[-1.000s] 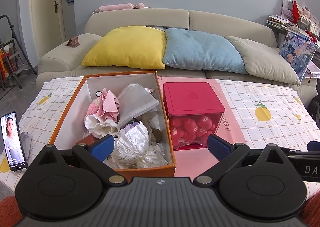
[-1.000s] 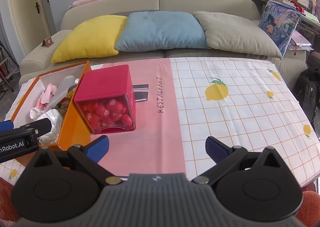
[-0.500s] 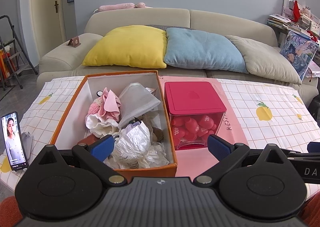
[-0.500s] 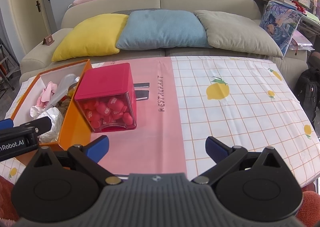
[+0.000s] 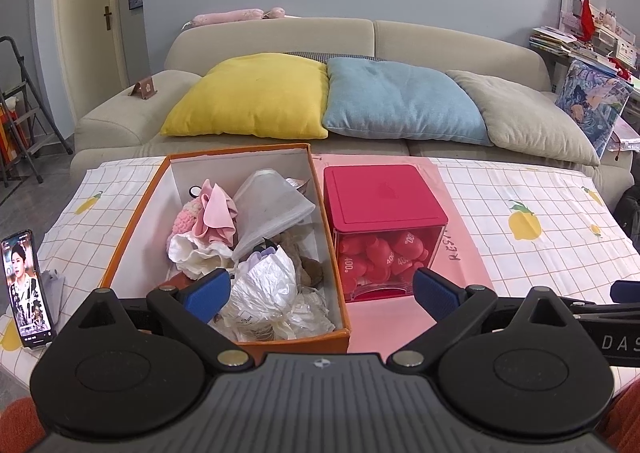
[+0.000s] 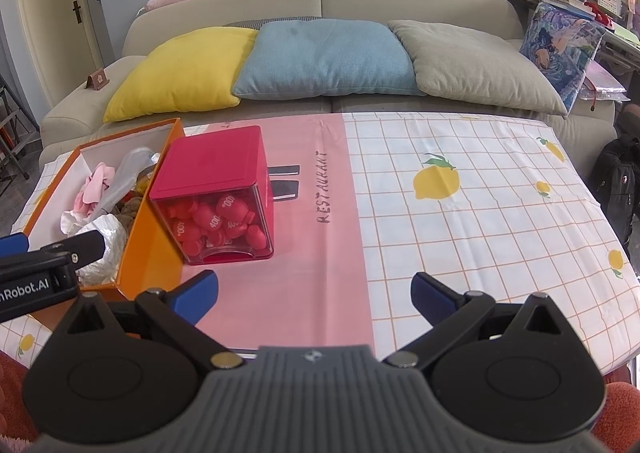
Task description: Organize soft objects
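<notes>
At the far left a phone (image 5: 25,289) is propped upright on the lemon-print tablecloth (image 5: 540,189), just beside the orange box (image 5: 132,221). The left gripper (image 5: 320,289) is held over the near end of that box, its jaws spread wide and nothing between them. The soft objects are found heaped inside the orange box: a pink cloth piece (image 5: 214,213) against a pink knitted thing, a white ruffled piece (image 5: 192,253) below them, a clear pouch (image 5: 272,205) leaning across the middle, a crumpled white plastic bag (image 5: 268,285) at the near end, and something brown underneath that cannot be made out. Touching the box on its right stands a red-lidded clear container (image 5: 384,197), its lid seated, with small red soft pieces marked "400" (image 6: 224,217) piled inside. Further right, the right gripper (image 6: 314,293) is held above the pink strip of the cloth, equally wide open and empty, with only bare tablecloth ahead of it. The step in hand cannot be settled from this: the scene would fit soft things gathered into their containers already, and equally a mixed heap in the box waiting to be sorted. Nothing soft is seen loose on the table.
</notes>
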Tool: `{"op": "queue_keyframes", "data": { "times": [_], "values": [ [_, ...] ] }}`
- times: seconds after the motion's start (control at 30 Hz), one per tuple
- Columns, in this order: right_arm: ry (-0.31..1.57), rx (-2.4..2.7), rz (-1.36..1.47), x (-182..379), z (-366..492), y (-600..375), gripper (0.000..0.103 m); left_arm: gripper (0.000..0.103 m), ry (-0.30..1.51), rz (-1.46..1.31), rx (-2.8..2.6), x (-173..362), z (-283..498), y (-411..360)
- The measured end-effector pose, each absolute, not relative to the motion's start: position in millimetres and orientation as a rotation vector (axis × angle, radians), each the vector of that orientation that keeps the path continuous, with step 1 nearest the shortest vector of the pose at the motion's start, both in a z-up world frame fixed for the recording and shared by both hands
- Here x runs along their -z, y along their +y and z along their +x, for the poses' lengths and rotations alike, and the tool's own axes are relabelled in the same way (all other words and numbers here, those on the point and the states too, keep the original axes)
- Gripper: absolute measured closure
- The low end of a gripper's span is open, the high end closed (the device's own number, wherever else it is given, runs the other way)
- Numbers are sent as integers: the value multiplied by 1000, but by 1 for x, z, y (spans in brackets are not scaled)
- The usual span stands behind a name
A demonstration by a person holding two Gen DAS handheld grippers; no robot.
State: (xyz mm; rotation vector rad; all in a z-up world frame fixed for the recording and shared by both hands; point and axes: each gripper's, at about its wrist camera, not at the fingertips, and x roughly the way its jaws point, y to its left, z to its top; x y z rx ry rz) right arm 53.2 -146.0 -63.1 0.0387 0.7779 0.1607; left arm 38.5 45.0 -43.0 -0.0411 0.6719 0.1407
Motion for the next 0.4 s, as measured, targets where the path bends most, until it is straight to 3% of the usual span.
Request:
{"op": "queue_keyframes", "data": {
  "times": [0.4],
  "values": [
    [782,-160,38,63,54,-146,3,0,671,-42,-130,43,39,45]
  ]
}}
